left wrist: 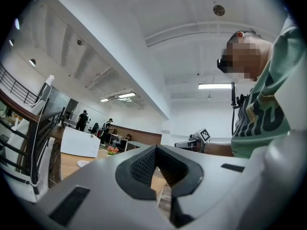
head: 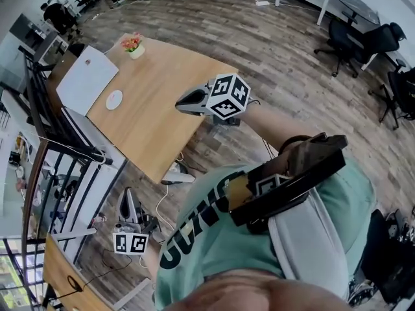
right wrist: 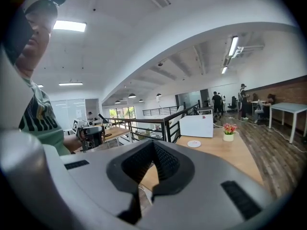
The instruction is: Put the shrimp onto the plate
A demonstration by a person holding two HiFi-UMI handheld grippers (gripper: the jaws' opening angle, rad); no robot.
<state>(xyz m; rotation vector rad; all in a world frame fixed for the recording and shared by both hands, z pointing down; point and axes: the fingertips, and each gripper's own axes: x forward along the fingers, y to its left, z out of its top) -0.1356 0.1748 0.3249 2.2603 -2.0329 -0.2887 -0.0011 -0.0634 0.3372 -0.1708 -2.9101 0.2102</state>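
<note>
I see no shrimp in any view. A small white round disc [head: 114, 100] lies on the wooden table [head: 162, 115]; whether it is the plate I cannot tell. My right gripper [head: 180, 103] is held over the table's near right edge, jaws shut and empty, and its own view shows the closed tips [right wrist: 153, 145] pointing across the table. Low at the left, off the table and over the floor, is my left gripper [head: 128, 194]. Its jaws [left wrist: 156, 150] are shut with nothing between them.
A white box-like thing [head: 87, 78] and a small pot of flowers [head: 134, 46] stand at the table's far end. A black railing [head: 58, 167] runs along the left. Office chairs [head: 353, 41] stand at the far right, and cables lie on the wooden floor.
</note>
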